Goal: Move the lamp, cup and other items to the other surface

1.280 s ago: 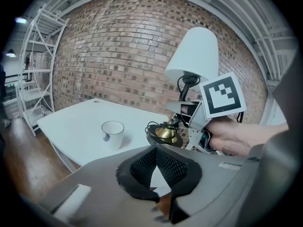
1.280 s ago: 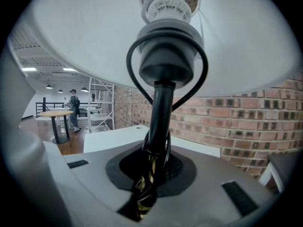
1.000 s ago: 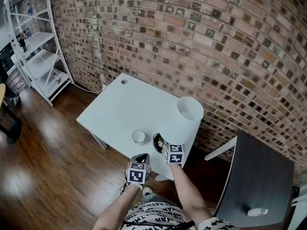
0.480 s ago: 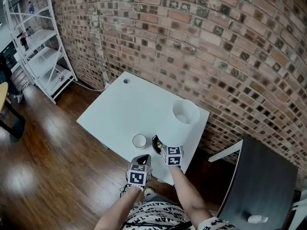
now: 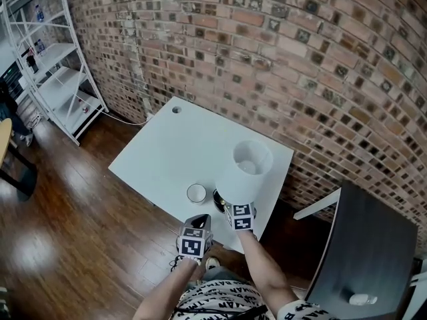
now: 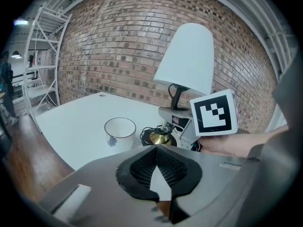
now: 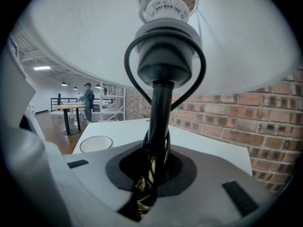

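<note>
The right tool (image 5: 233, 203) grips the lamp (image 5: 243, 170) by its thin stem (image 7: 161, 112) just beside the cup (image 5: 196, 193) on the tabletop (image 5: 177, 142), the left tool (image 6: 158, 174) is closed and empty, and the big shade (image 6: 187, 56) may tip or the cord (image 7: 129, 56) snag the cup.

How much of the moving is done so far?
Hardly begun. A small white thing lies on the dark table. The right gripper grips the lamp by its stem at the white table. The cup stands there, and the left gripper is shut and empty.
</note>
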Tool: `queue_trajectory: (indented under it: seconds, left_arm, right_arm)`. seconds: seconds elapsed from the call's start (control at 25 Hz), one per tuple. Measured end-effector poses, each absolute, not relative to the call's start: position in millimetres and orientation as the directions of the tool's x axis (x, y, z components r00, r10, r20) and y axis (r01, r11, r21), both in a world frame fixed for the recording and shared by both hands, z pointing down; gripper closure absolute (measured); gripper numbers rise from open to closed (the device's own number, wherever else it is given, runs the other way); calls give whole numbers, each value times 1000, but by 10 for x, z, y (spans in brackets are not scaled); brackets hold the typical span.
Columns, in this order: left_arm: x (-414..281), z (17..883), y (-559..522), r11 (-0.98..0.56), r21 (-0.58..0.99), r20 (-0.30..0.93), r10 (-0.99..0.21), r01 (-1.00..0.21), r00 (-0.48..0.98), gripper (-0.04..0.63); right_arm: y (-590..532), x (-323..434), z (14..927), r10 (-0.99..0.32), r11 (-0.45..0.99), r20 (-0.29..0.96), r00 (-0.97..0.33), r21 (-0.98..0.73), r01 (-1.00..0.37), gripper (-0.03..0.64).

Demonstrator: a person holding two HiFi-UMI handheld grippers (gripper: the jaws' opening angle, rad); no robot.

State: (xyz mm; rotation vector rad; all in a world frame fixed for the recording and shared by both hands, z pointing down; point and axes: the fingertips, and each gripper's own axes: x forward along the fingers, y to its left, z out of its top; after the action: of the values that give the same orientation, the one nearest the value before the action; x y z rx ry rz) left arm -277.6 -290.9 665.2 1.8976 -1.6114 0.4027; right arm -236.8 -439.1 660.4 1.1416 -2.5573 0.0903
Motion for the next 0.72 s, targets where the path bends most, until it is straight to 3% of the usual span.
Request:
queue_trajectory:
  seconds: [0.44,0.48,0.56,0.64,0.72]
  left_arm:
    - [-2707,6692,-2852,-87,252,597,-770,-964,226,594]
    - [-2698,6693,-2846,-89,252,597,-769,-963,228,594]
    - [-2692,6705,-2829,-94,250,601,-766,-964,230,594]
    - [-2686,6726,-2814,-95,250,604,-763,-963,232,594]
    - [-2671,6734,-2807,-97,254,602,-763,-962,236,594]
  right_arm:
    - [-4294,-2383,6546,-729,667,293,-618,102,-738,555]
    - [-4308,-2369,6543,-739,657,285,-610,103,-747,537]
    - [-4336,-2350,6571,-747,646,280,-603,91,-758,400]
    - [-4352,-2327,6634,-744,647,292,-601,91,-757,363]
    - [-4313,-2281,6686,-733,651,319,-601,71,-756,269]
